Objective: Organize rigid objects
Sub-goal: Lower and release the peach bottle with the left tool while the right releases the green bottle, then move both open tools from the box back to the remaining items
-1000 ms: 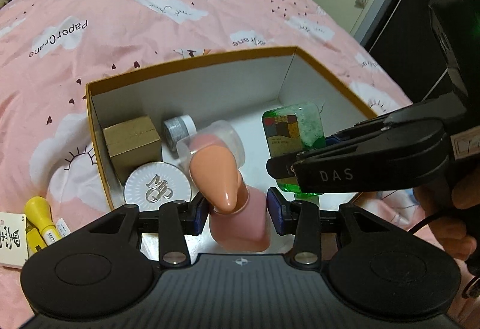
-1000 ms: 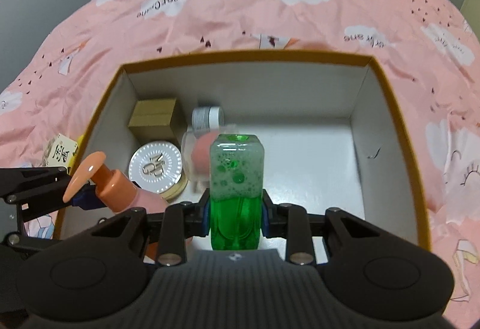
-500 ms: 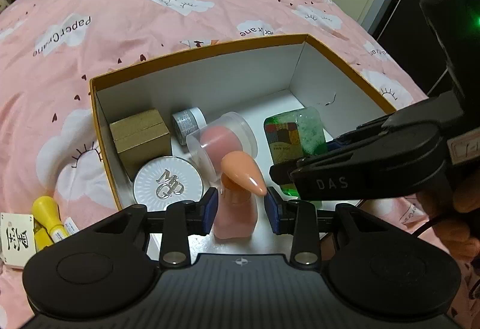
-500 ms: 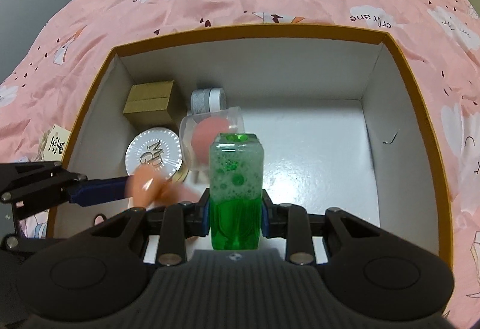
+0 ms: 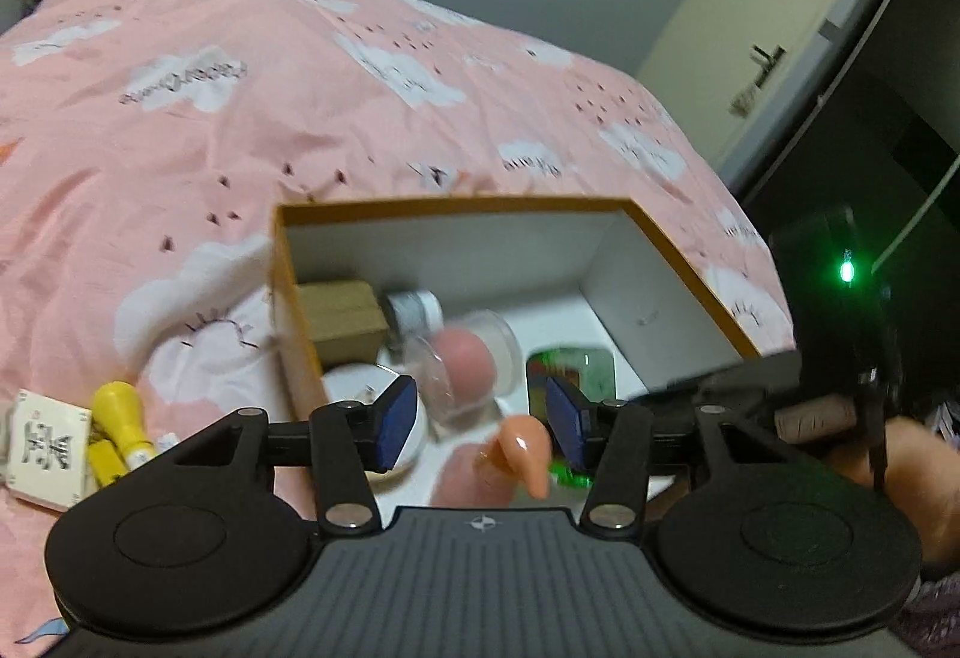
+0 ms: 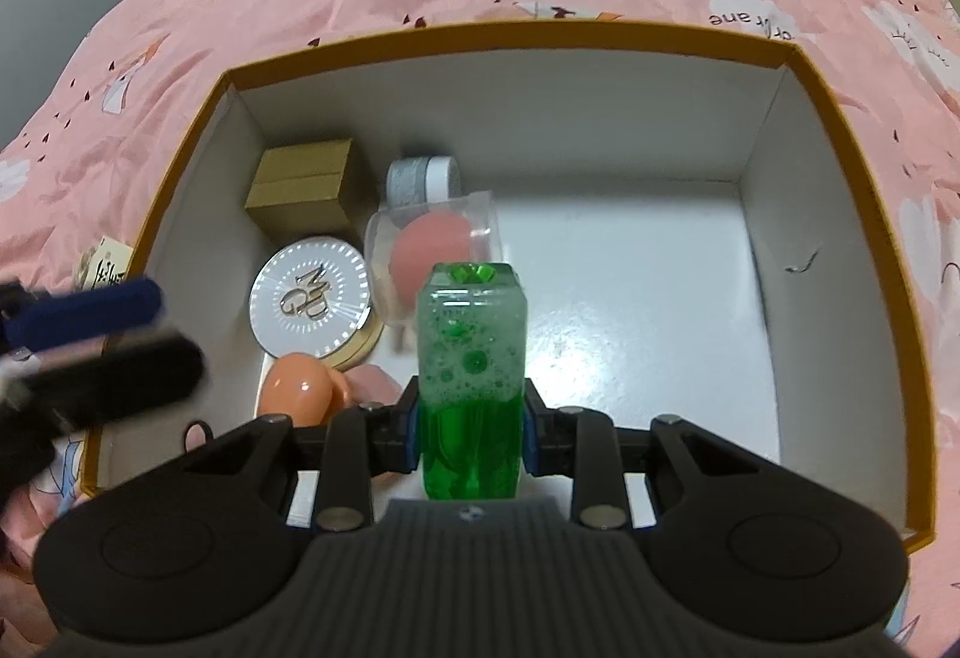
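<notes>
Since half a second ago the left gripper (image 5: 477, 421) has let go of the pink pump bottle (image 6: 312, 388) and is pulling back, its jaws now standing wide apart with nothing between them, while the bottle is sitting inside the box (image 6: 822, 75), near the front wall. Largest inside the box's left half is the round silver compact (image 6: 311, 298), lying just behind the pump bottle; behind the compact, the brown carton (image 6: 300, 193) is sitting against the box's left wall, the clear case with a pink sponge (image 6: 429, 256) is lying just right of the compact, and the small glitter jar (image 6: 420, 181) is resting behind that case. The right gripper (image 6: 471, 433) is holding the green bottle (image 6: 471, 364) upright in narrow jaws, hovering over the box's front middle. To place it well, lowering it straight down onto the bare white floor right of the sponge case seems wisest, keeping it vertical and opening only once its base is resting flat, as the foamy liquid is probably shifting its weight.
</notes>
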`<state>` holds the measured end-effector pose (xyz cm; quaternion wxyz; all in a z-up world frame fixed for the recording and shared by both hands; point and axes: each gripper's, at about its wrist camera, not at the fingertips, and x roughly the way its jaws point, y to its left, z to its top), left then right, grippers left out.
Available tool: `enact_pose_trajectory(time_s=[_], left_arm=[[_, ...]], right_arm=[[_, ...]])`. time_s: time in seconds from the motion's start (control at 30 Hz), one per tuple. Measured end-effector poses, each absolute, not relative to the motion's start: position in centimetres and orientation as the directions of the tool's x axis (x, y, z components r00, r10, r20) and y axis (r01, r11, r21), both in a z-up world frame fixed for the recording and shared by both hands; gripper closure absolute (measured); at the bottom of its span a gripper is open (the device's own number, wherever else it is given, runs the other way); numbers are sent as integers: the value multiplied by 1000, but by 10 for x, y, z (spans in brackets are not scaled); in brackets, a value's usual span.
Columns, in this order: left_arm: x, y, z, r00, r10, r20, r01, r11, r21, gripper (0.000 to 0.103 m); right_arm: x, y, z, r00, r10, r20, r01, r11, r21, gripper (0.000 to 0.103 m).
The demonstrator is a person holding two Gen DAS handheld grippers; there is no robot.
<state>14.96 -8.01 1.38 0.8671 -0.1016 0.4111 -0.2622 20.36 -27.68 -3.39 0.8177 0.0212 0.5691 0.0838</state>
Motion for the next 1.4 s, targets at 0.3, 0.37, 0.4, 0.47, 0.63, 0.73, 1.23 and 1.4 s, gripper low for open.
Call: enact_pose_trajectory(time_s=[0.3, 0.37, 0.4, 0.47, 0.63, 0.73, 1.23, 1.4], left_arm=[[154, -67, 8, 536, -504, -677, 306, 864, -400, 44], [154, -65, 8, 535, -507, -675, 307, 862, -404, 44], [153, -65, 8, 535, -507, -676, 307, 862, -404, 44], [153, -66, 8, 535, -506, -676, 309, 863, -401, 44], [151, -66, 8, 535, -505, -678, 310, 863, -398, 44], [150, -68, 8, 533, -504, -680, 311, 864, -396, 44], [133, -57, 28, 603, -473, -642, 330, 881, -339, 41], [120, -39, 39, 681, -417, -602, 304, 909, -286, 41]], right_arm=[[203, -262, -39, 328, 164, -930, -147, 982, 121, 74], [203, -261, -38, 330, 158, -931, -151, 982, 114, 72], [202, -260, -38, 331, 155, -931, -153, 982, 109, 72], [202, -260, -37, 334, 149, -931, -155, 983, 101, 72], [196, -257, -30, 368, 115, -923, -161, 985, 59, 52], [192, -255, -24, 398, 86, -913, -174, 985, 17, 46], [151, -224, 38, 662, 8, -750, -260, 940, -220, 23], [142, -202, 50, 714, 58, -698, -317, 915, -248, 24]])
